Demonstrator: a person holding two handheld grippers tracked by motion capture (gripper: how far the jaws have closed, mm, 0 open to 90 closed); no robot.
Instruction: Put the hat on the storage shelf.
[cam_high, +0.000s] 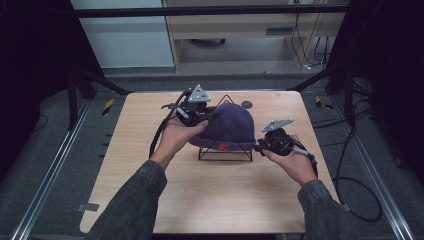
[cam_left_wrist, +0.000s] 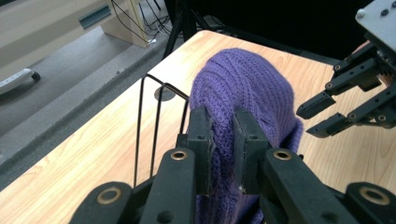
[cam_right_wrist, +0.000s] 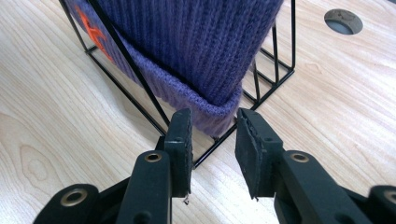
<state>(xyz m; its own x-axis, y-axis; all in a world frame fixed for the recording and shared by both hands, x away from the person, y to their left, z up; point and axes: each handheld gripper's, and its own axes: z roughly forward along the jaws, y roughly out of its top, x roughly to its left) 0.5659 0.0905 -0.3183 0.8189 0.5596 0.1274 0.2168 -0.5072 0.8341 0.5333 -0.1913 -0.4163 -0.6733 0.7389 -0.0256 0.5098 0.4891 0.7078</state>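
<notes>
Your left hand-held gripper (cam_left_wrist: 223, 140) is clamped narrow on a fold of the purple ribbed knit beanie (cam_high: 226, 126), pads pinching the knit near its crown. Your right hand-held gripper (cam_right_wrist: 214, 135) sits low at the beanie's folded cuff w/ jaws narrow; the cuff edge lies just ahead, btwn the pads, not pinched. Beanie hangs over the black wire triangular stand (cam_right_wrist: 275, 56) on the light wood surface (cam_high: 210, 200). Beyond the stand, a round grey grommet (cam_right_wrist: 343, 21).

purple beanie (cam_right_wrist: 196, 42) cuff between jaws.
</notes>
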